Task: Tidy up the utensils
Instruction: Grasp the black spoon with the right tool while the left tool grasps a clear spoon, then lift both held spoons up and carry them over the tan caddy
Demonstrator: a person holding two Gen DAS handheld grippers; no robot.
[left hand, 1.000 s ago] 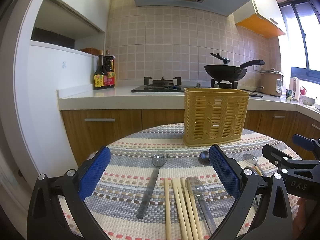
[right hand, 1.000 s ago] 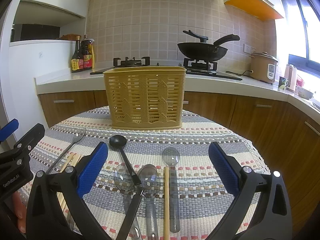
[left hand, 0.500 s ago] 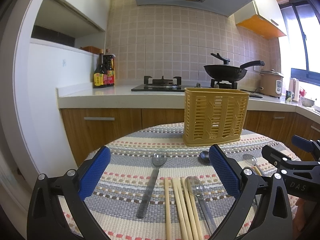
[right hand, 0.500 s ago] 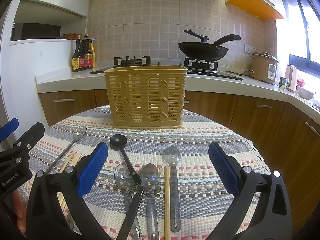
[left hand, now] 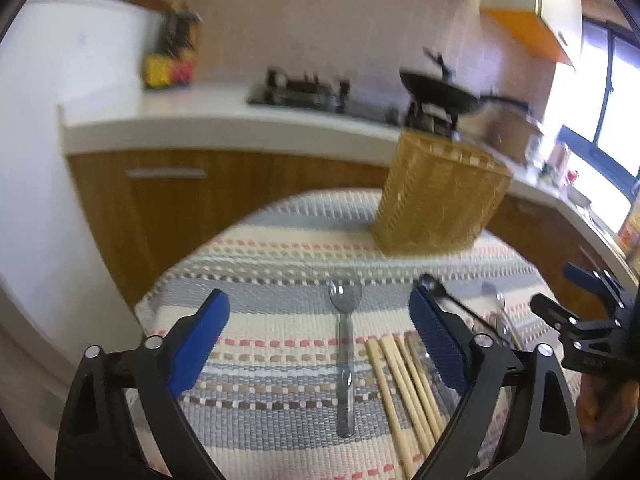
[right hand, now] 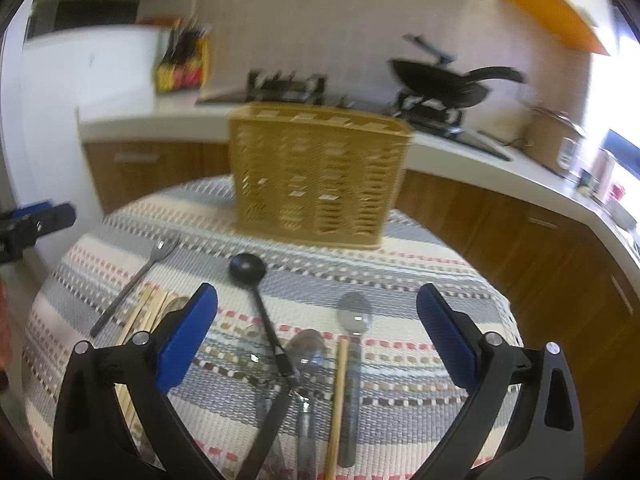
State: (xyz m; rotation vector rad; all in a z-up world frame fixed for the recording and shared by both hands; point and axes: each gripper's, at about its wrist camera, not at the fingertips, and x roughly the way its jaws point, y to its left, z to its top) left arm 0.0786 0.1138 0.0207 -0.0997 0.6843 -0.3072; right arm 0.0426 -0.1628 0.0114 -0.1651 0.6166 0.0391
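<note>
Table (right hand: 420, 280): round, under a striped woven cloth; carried everything, spread below and ahead of both sets of fingers.
Basket (right hand: 320, 176): yellow slotted holder, upright at the far side of the table, well beyond the fingertips; nothing seen sticking out of its top.
Progress: judged barely begun; every utensil lay flat on the cloth, none in the basket, all left to move.
Left gripper (left hand: 320, 340): blue-padded fingers spread wide, holding nothing, above the near cloth.
Right gripper (right hand: 316, 334): fingers likewise wide apart and empty.
Black ladle (right hand: 256, 292): between the right fingers, bowl toward the basket, handle running back across other handles.
Clear spoons (right hand: 306, 354): two or three between the right fingers, overlapping the ladle handle; exact count blurred.
Single chopstick (right hand: 338, 392): just beside the rightmost spoon, between the right fingers.
Clear fork (left hand: 344, 344): centred between the left fingers, lying alone.
Chopstick bundle (left hand: 404, 384): near the left gripper's right finger, partly hidden by it.
Obstacles: crossed handles under the right fingers, likely to drag neighbours when one is lifted; motion blur in both views.
Surroundings: counter, wok (right hand: 440, 80), stove, bottles, all well beyond the table.
</note>
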